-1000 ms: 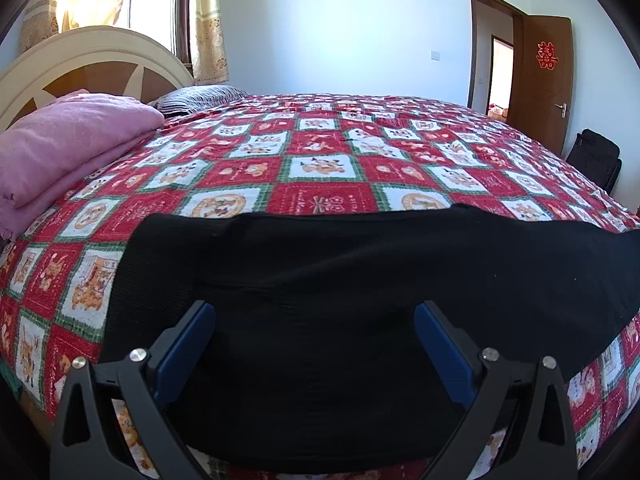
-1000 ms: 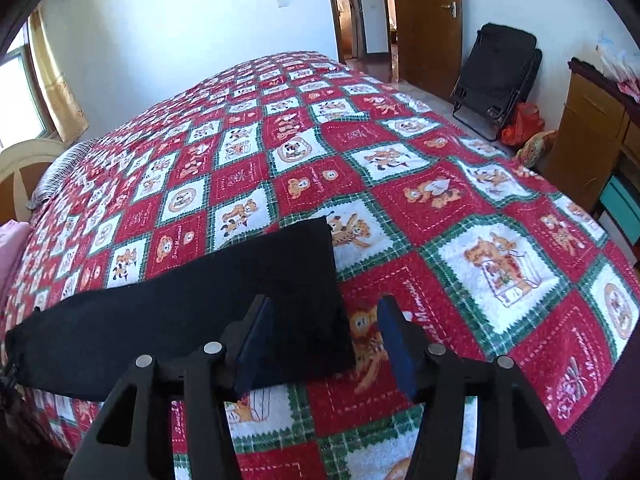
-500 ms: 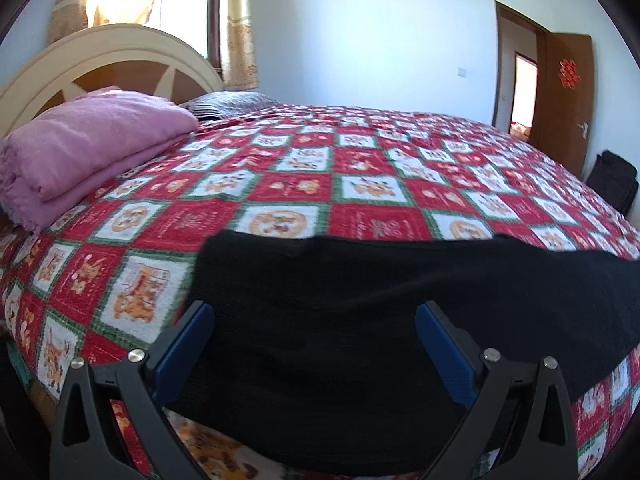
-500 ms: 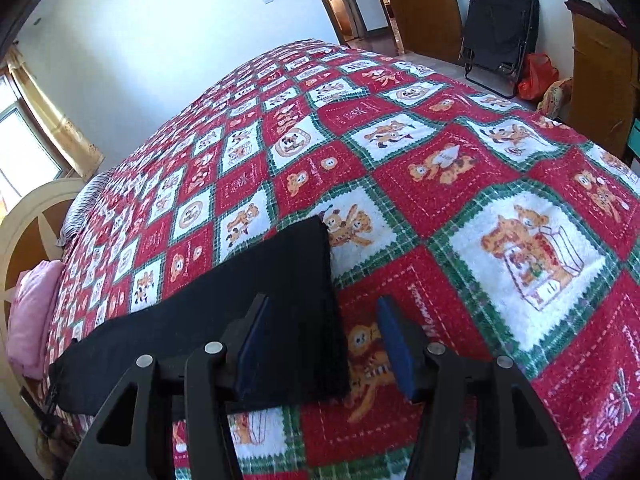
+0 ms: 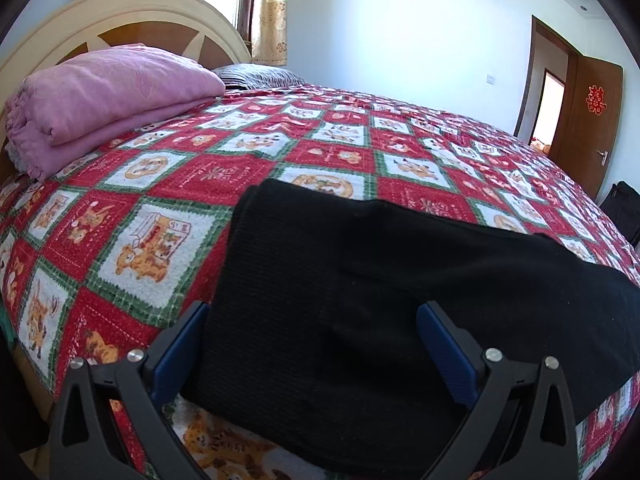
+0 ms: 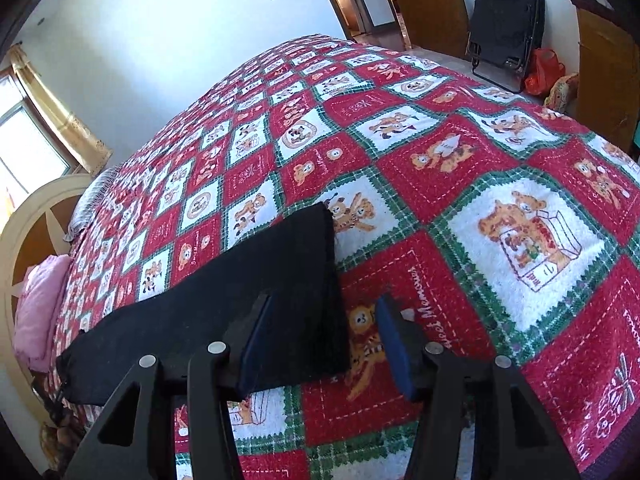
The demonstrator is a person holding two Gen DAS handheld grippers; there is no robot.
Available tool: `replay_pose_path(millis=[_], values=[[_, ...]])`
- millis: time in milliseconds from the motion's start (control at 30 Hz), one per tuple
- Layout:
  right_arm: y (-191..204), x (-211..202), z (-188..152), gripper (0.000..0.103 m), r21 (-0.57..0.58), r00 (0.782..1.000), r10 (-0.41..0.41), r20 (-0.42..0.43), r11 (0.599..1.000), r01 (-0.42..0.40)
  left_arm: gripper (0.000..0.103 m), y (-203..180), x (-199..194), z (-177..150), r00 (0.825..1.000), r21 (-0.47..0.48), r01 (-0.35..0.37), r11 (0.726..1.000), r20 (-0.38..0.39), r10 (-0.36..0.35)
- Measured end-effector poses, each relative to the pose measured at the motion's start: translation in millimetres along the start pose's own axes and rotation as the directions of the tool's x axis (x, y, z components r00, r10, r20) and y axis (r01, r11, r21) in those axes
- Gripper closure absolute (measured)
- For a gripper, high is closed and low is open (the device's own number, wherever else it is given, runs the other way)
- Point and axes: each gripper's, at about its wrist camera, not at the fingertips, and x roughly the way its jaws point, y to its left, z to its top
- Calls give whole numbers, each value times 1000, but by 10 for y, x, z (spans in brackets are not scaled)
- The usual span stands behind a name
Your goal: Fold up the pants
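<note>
Black knit pants (image 5: pixel 400 300) flat along near edge of red-white checked bedspread (image 5: pixel 180 184), narrow end at 12 o'clock of right gripper (image 6: pixel 324 340).

Right gripper half open, jaws just closing, straddling cuff corner, pads not pressing. Left gripper (image 5: pixel 312 344) wide open over broad end, holding nothing.

Step judged: taking hold for fold. Next: pinch both ends, lift, carry cuff toward waist.

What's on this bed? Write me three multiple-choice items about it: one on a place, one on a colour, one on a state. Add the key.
1. The folded pink blanket lies
A. against the headboard
B. on the floor by the door
C. on top of the pants

2. The pants are
A. blue
B. black
C. grey

3. The right gripper is
A. shut on the pants
B. shut on nothing
C. open, with the pants' end between its jaws

Key:
1 A: the blanket sits at the head of the bed, well clear of the pants.
2 B: the cloth is plain black in both views.
3 C: the jaws have just been closing, but one pad is over the pants and the other is off the cloth, with a clear gap between them.
</note>
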Motion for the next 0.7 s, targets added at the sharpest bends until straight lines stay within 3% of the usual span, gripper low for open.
replay_pose_path(millis=[33,67,100,433,600,700], values=[[30,32,-12,57,-9,1000,2,-10,1000,-2,0,7,0,1,1000,1,0,1000,2,0],[50,62,-21,70,-14,1000,1,-19,1000,-1,0,9,-1,-1,1000,-1,0,1000,4,0],[78,95,-34,73,-27,1000,-9,-25,1000,8,0,13,-2,0,1000,-2,0,1000,5,0],[137,38,-60,86,-16,1000,-5,24,1000,6,0,16,1,8,1000,-6,-3,1000,6,3],[403,-132,-44,87,-72,996,-8,94,997,15,0,20,-31,42,1000,-17,-15,1000,-4,14],[639,-235,-32,87,-129,991,-7,131,991,24,0,35,-125,96,999,-25,-34,999,34,35]])
